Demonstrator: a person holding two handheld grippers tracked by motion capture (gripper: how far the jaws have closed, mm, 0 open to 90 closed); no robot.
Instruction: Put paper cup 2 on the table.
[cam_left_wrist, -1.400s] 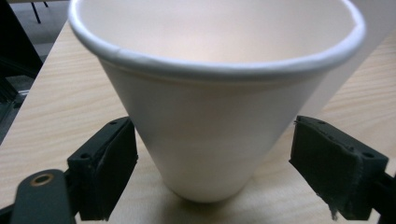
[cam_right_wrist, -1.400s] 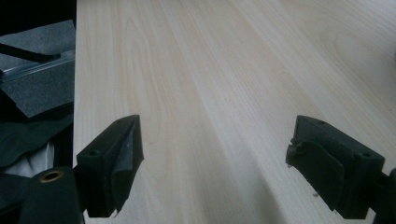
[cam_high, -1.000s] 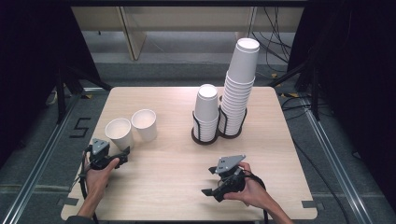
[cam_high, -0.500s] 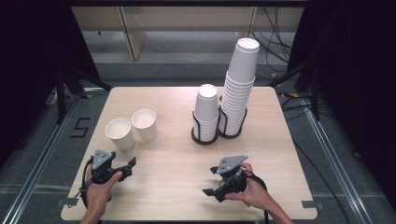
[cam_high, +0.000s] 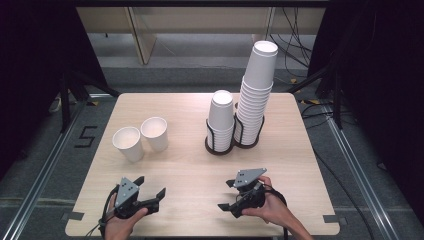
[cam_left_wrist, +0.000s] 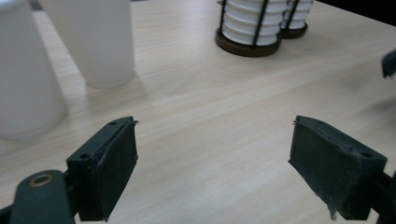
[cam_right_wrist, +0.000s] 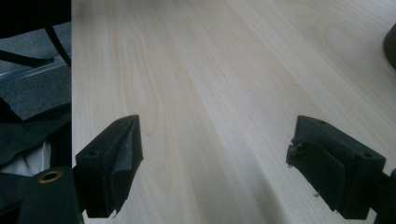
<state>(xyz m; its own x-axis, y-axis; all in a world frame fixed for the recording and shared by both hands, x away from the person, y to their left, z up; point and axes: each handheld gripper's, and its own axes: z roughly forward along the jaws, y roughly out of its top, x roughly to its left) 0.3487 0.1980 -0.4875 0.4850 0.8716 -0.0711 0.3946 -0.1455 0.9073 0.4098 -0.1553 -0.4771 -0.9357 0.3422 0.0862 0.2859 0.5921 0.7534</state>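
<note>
A: High view. Left gripper (cam_high: 150, 192) drawn back from the two cups (cam_high: 141, 136) since a second ago, now low at the table's (cam_high: 185, 165) near edge, well short of the near cup (cam_high: 128, 143). Jaws wide apart, nothing between.

B: Right gripper (cam_high: 230, 195)?

A: Hardly shifted. Parked near the front edge too, well this side of the short stack (cam_high: 220, 120). Spread wide, empty.

B: Meaning for the job?

A: Likely a pause after setting the second cup down beside the first; next cup probably to come off a stack. Judgement only.

B: Left gripper view.

A: Both pads (cam_left_wrist: 109, 172) far apart, bare wood between. Near cup (cam_left_wrist: 23, 79) beyond the left pad, far cup (cam_left_wrist: 95, 39) farther off, apart from both jaws. Short stack's holder (cam_left_wrist: 250, 39) up ahead, tall stack's holder (cam_left_wrist: 292, 23) just behind it.

B: Right gripper view.

A: Pads (cam_right_wrist: 119, 163) spread again, plain tabletop between. Dark curved edge at far right, perhaps a holder's base; too little to tell. Floor (cam_right_wrist: 35, 88) past the table edge at left.
</note>
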